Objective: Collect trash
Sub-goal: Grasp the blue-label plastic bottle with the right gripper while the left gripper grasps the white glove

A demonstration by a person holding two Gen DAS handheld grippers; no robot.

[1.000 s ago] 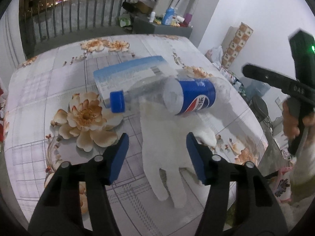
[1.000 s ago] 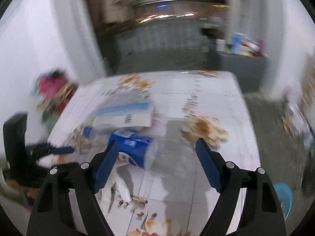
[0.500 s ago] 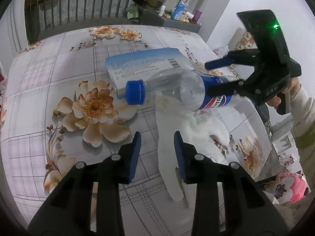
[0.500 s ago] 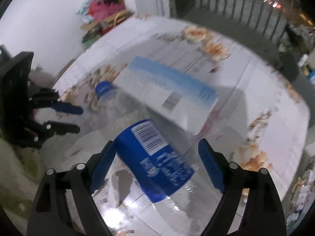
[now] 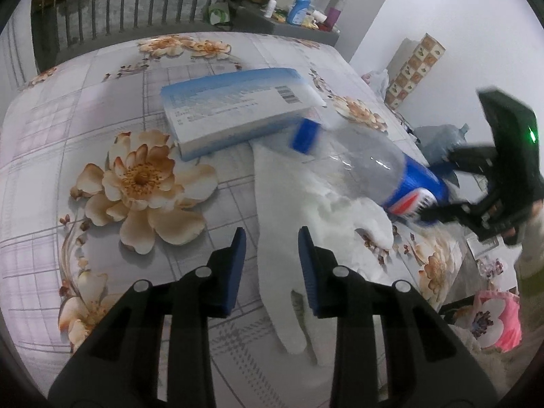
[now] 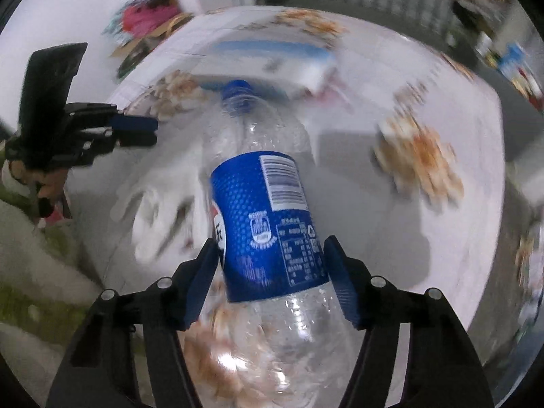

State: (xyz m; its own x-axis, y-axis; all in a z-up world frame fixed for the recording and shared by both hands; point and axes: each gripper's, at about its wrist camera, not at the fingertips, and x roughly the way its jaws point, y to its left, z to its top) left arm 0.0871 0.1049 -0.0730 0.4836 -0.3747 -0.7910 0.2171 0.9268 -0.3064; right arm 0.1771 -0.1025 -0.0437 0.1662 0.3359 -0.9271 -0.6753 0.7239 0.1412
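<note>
A clear plastic bottle [image 5: 367, 166] with a blue cap and blue label lies on the flowered table [image 5: 102, 102], partly over a white glove [image 5: 306, 204]. My right gripper [image 6: 272, 261] straddles the bottle [image 6: 265, 224] at its label; its jaws are closing and both pads touch the label's sides. From the left wrist view it comes in from the right edge. My left gripper [image 5: 272, 255] hangs narrowed over the glove's finger end, the glove between its pads but not pinched. A flat blue-and-white box [image 5: 234, 108] lies just behind the bottle's cap.
The table's right edge drops off near a pink flowered bag [image 5: 489, 319] and a grey bag [image 5: 438, 136] on the floor. A patterned carton [image 5: 414, 71] leans on the wall. A railing [image 5: 119, 6] and a cluttered shelf [image 5: 299, 10] stand beyond the far edge.
The right gripper came down over the bottle and narrowed onto its label. The bottle's cap swung right, away from the flower. My left jaws narrowed over the glove.
</note>
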